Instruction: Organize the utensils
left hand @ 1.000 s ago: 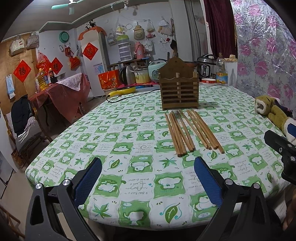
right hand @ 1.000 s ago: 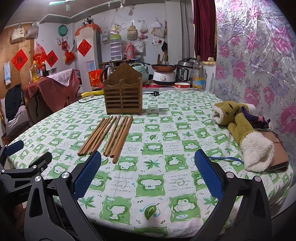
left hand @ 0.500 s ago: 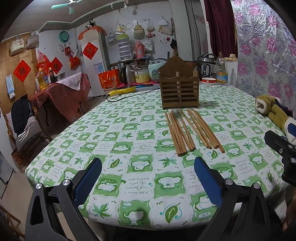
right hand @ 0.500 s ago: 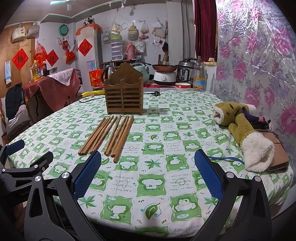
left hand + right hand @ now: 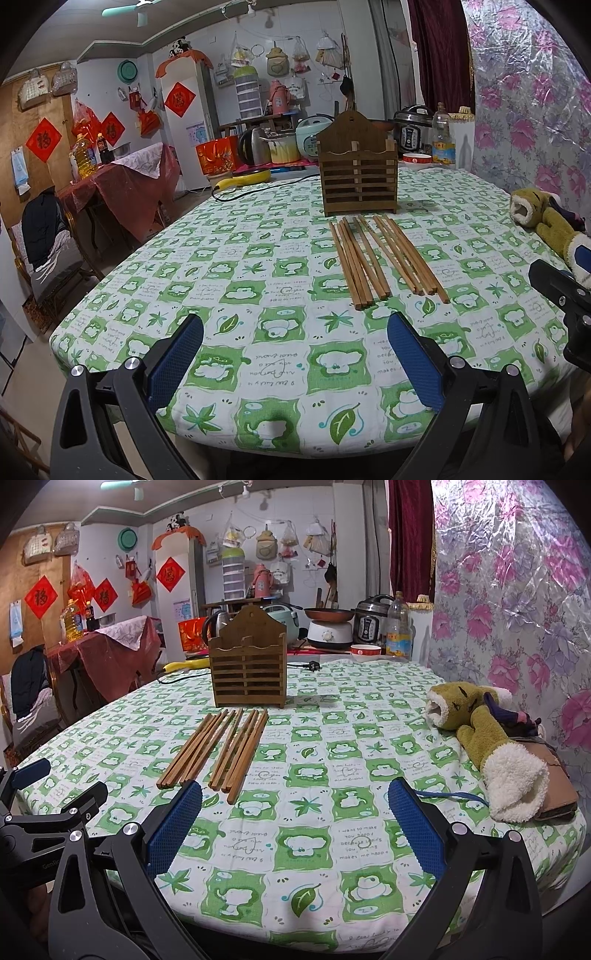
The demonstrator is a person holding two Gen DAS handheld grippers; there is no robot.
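Observation:
Several wooden chopsticks (image 5: 384, 256) (image 5: 218, 747) lie side by side in two loose bunches on the green-and-white tablecloth (image 5: 258, 280) (image 5: 332, 775). Just behind them stands a brown slatted wooden utensil holder (image 5: 357, 177) (image 5: 248, 672), upright. My left gripper (image 5: 295, 360) hovers open at the table's near edge, short of the chopsticks and left of them. My right gripper (image 5: 295, 827) is open too, near the front edge, its left pad (image 5: 173, 827) close to the chopsticks' near ends. Nothing is between either pair of fingers.
A green and white plush glove (image 5: 484, 746) lies on a brown wallet at the table's right edge. A black cable (image 5: 258, 188) and yellow handle run across the far side. Rice cookers, a bottle and a bowl (image 5: 365, 651) crowd the back. Chairs stand left.
Both grippers have crept slightly forward toward the chopsticks. Nothing on the table has moved.

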